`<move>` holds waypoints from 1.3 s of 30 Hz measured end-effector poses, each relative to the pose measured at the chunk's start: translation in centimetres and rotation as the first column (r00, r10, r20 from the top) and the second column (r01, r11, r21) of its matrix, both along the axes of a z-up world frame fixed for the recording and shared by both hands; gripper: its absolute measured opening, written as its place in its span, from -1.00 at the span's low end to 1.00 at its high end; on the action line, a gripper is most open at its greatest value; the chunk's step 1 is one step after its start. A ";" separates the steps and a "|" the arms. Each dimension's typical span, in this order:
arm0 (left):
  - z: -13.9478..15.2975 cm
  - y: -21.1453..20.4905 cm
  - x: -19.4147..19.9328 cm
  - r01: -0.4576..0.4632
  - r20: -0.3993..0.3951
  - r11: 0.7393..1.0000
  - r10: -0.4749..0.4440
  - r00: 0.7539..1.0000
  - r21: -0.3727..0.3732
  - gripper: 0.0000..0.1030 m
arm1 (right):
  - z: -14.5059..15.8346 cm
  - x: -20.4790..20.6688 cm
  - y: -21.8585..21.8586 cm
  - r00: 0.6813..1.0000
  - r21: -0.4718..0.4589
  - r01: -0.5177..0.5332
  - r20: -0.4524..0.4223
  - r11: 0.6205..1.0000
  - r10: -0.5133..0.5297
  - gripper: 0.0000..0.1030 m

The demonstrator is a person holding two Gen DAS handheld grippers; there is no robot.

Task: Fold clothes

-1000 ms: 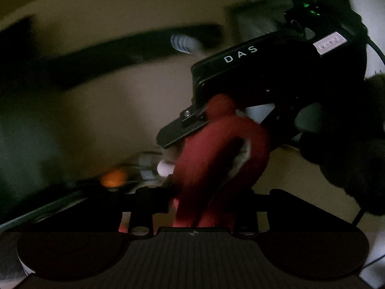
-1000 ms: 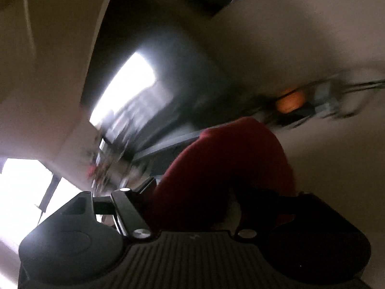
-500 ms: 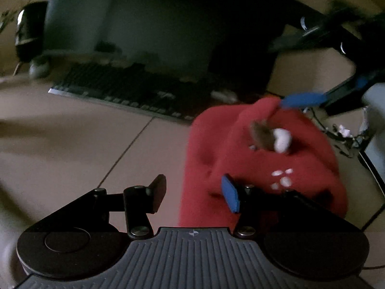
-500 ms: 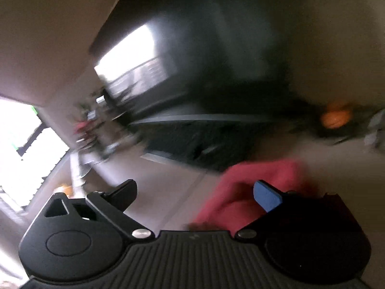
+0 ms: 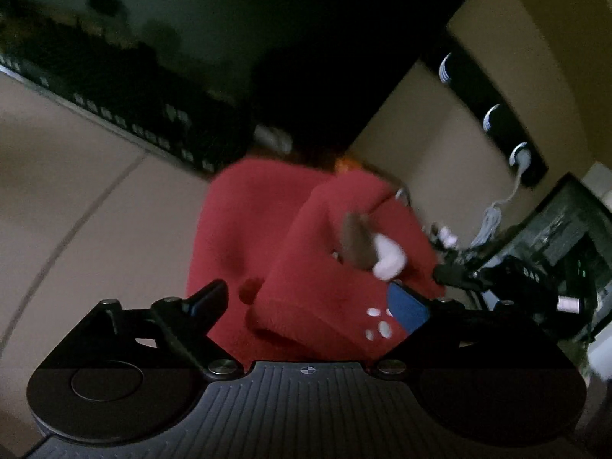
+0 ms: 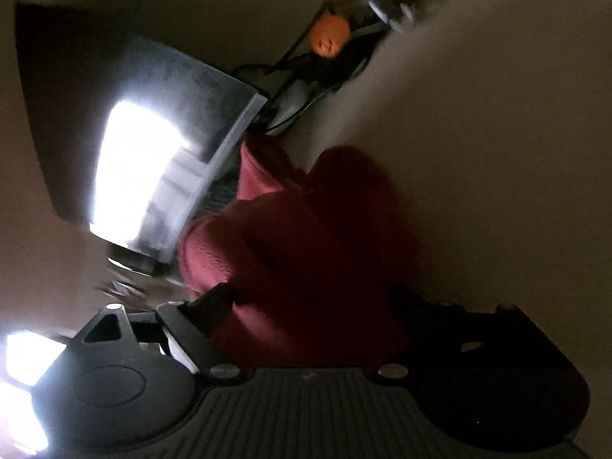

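A red fleece garment point(image 5: 267, 237) with a brown and white patch lies bunched on the beige table point(image 5: 76, 191). My left gripper point(image 5: 308, 302) is open just above the garment's near edge, its fingers wide apart on either side of the cloth. In the right wrist view the same garment point(image 6: 306, 237) fills the gap between the spread fingers of my right gripper point(image 6: 313, 300), which is also open. The right gripper's black body point(image 5: 508, 279) shows at the right edge of the left wrist view, beside the garment.
A dark keyboard point(image 5: 114, 103) and a monitor point(image 6: 160, 145) stand just behind the garment. An orange object point(image 6: 329, 38) and tangled cables point(image 6: 386, 4) lie at the back. A power strip point(image 5: 493, 118) sits along the wall.
One second ago both grippers held the garment up, shut on it. They opened and the garment dropped onto the table. Both cameras have since tilted over it.
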State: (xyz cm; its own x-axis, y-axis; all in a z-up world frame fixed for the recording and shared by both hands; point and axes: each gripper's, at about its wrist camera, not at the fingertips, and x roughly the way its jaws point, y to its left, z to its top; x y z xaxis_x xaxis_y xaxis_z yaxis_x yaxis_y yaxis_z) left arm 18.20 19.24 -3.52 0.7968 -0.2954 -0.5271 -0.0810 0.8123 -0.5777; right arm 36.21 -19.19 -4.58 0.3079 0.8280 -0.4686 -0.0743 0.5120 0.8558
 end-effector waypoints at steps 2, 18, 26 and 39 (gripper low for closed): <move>-0.5 -0.8 1.3 0.025 -0.026 1.000 -0.025 0.999 -0.016 0.82 | 0.0 0.0 0.1 1.000 0.052 -0.010 0.003 0.999 0.010 0.76; 4.5 0.1 -4.8 -0.021 0.113 0.988 0.004 0.994 0.150 0.81 | 7.0 -7.6 14.2 0.671 -0.625 -0.269 0.425 0.733 0.608 1.00; 4.2 1.4 -3.7 -0.079 0.097 0.989 0.067 0.993 0.121 0.82 | 8.8 -8.7 13.5 0.574 -0.677 -0.283 0.447 0.679 0.686 1.00; 0.3 1.6 -1.4 -0.126 0.015 0.991 0.126 0.992 0.036 0.85 | 6.6 -1.1 2.8 0.937 -0.204 -0.144 0.286 0.968 0.199 0.92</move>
